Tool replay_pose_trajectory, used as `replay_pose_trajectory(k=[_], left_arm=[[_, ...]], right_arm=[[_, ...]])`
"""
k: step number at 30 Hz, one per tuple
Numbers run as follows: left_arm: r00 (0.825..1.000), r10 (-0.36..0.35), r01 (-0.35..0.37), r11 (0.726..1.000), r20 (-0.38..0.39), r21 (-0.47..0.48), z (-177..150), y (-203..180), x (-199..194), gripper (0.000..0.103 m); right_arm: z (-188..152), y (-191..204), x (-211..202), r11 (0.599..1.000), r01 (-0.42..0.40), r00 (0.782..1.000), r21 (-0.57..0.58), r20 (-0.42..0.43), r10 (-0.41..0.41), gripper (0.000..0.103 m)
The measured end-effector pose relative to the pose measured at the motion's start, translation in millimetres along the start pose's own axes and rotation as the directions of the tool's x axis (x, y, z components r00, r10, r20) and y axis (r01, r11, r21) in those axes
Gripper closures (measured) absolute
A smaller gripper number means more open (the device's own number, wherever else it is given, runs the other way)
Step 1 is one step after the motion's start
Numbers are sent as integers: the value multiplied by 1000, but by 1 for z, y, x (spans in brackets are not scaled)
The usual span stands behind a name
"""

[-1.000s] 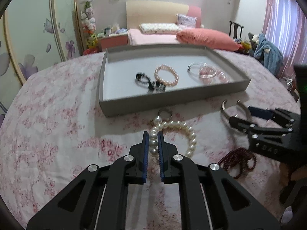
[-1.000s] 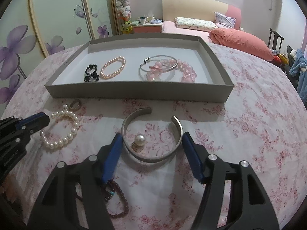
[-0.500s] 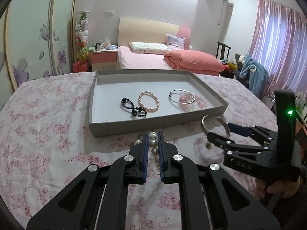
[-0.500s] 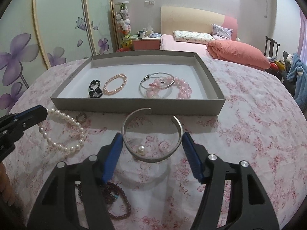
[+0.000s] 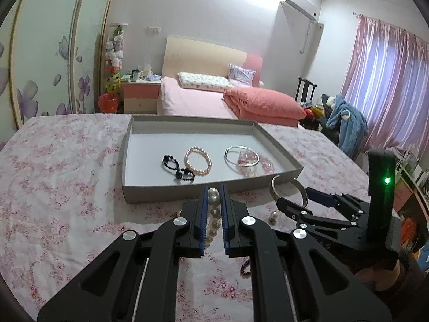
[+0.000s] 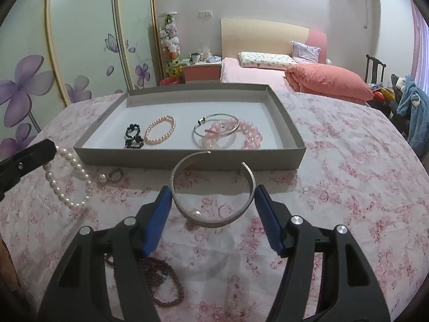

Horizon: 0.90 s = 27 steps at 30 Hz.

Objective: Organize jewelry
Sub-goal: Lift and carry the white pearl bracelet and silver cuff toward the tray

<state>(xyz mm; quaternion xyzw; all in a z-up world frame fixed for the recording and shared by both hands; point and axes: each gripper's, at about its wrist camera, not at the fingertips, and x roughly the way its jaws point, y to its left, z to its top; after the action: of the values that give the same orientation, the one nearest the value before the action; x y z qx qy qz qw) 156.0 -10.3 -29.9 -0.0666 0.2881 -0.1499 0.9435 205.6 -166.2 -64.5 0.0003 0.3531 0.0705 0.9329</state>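
Note:
My left gripper [image 5: 213, 190] is shut on a white pearl bracelet [image 5: 213, 201], which hangs from it above the floral tablecloth; in the right wrist view the pearl bracelet [image 6: 80, 170] dangles at the far left. My right gripper [image 6: 212, 190] is shut on a silver open cuff [image 6: 211, 222], its pads pressing both sides, with the cuff's shadow on the cloth below. Just beyond both stands the grey tray [image 6: 187, 155]. It holds a black bead bracelet [image 6: 132, 135], a pink pearl bracelet [image 6: 160, 130], a thin silver bangle [image 6: 215, 128] and a pink crystal bracelet [image 6: 249, 134].
On the cloth lie a ring [image 6: 115, 174], a small pearl [image 6: 102, 178], another loose pearl [image 6: 197, 213] and a dark red bead bracelet [image 6: 161, 281] under my right gripper. Behind the round table are a bed [image 5: 203, 99], sliding wardrobe doors and a chair with clothes.
The left gripper has risen and lifted the pearl bracelet off the cloth. The right gripper has raised the silver cuff clear of the loose pearl. Both views have tilted upward.

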Motion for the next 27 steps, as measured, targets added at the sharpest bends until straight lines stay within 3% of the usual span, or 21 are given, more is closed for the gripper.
replay_pose_trajectory(k=[8, 17, 27], left_arm=[[995, 64, -63, 998, 74, -10, 6, 1, -16, 93], [986, 118, -119, 993, 115, 6, 8, -3, -20, 93], [981, 138, -142, 990, 138, 19, 10, -7, -22, 93]], right_arm=[[5, 13, -25, 999, 23, 992, -31, 125, -19, 41], [10, 20, -54, 997, 55, 959, -51, 282, -38, 41], [12, 14, -64, 997, 68, 937, -29, 344, -54, 41]])
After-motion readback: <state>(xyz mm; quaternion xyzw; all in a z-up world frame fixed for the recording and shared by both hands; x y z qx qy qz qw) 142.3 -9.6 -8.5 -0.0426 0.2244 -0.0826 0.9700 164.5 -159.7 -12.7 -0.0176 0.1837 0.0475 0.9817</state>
